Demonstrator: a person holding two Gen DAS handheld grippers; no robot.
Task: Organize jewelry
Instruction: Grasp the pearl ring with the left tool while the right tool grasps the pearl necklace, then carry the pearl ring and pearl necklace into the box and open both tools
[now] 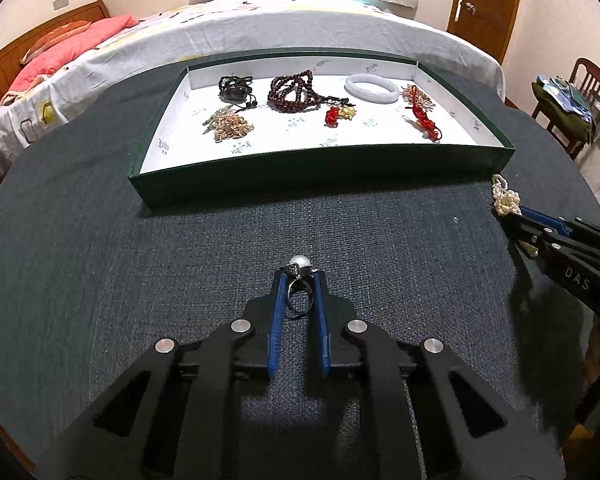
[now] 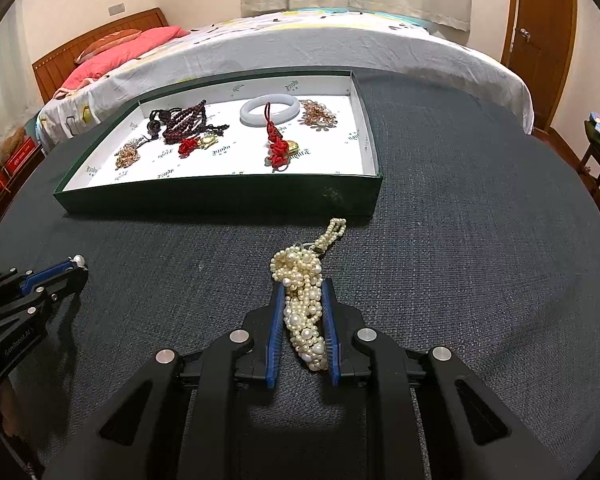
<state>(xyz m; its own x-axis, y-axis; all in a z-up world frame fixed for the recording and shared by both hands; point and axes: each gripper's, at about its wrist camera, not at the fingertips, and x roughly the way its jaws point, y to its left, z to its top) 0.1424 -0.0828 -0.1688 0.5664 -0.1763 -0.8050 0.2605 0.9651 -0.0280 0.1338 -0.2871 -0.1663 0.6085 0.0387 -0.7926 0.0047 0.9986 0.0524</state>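
A ring with a white pearl (image 1: 300, 261) stands between the blue pads of my left gripper (image 1: 299, 274), which is shut on it just above the dark cloth; its band hangs down between the fingers. My right gripper (image 2: 302, 286) is shut on a bunched strand of small white pearls (image 2: 304, 316) whose far end trails on the cloth toward the tray. A green tray (image 1: 320, 176) with white lining lies beyond both grippers. In it are a white bangle (image 1: 371, 88), a dark red bead strand (image 1: 290, 90) and several other pieces.
The round table wears a dark blue-grey cloth (image 1: 140, 260). A bed (image 1: 260, 28) with a pink pillow runs behind the table. A wooden chair (image 1: 580, 96) stands at the right, and a wooden door (image 1: 484, 0) is behind it.
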